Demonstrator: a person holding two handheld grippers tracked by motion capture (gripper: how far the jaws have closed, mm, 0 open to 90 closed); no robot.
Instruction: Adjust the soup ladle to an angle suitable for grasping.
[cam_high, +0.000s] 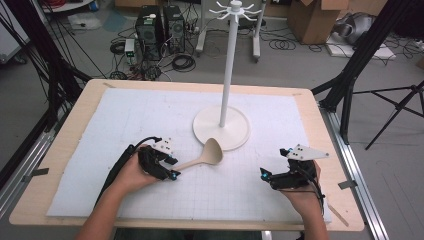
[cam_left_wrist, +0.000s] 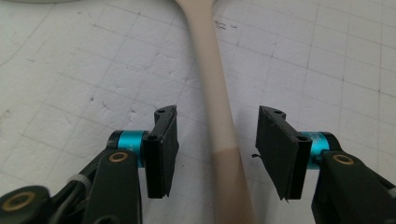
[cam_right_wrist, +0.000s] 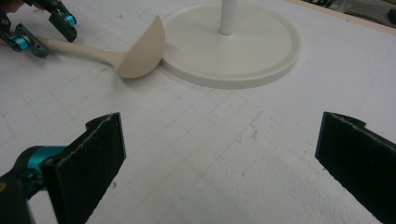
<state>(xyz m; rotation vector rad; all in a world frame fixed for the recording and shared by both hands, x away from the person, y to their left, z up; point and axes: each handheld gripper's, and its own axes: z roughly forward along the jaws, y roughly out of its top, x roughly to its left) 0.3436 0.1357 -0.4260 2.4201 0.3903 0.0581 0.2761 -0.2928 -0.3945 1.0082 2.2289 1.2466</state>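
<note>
Left gripper (cam_left_wrist: 212, 154) straddles the handle of the beige plastic ladle (cam_high: 202, 157) lying on the white gridded tabletop (cam_high: 125, 125) beside the white hook stand's round base (cam_high: 221, 128), pads not yet touching, so next comes a firm squeeze and lift.

Both forearms come in from the near edge of the table, each hand wrapped around a gripper. The left hand (cam_high: 134, 172) sits low, wrist bent inward, and points the left gripper (cam_high: 172, 170) ahead and to the right, close to the surface. Its jaws stand partly apart, the pads (cam_left_wrist: 164, 151) facing each other across a gap and pressing on nothing. The right hand (cam_high: 305, 192) rests near the right side of the table and aims the right gripper (cam_high: 263, 174) to the left. Its jaws stand wide, pads (cam_right_wrist: 93, 163) far apart over the surface.
</note>
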